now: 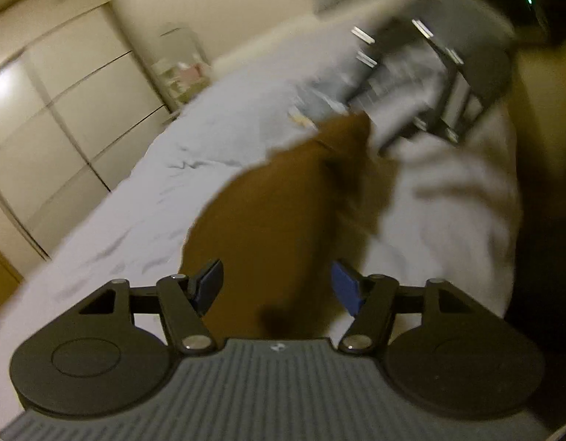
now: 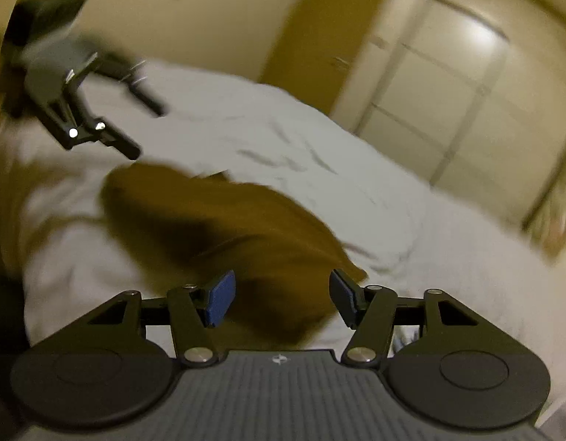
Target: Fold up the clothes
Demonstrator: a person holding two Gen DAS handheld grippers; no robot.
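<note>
Brown garment mid-bed — both claws spread.

A bed with a rumpled white sheet carries a brown garment lying on it.

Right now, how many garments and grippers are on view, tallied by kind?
Brown garment: 1, lying on the white bedding
Grippers: 2, left gripper and right gripper, both with jaws apart and empty
Total: 3
</note>
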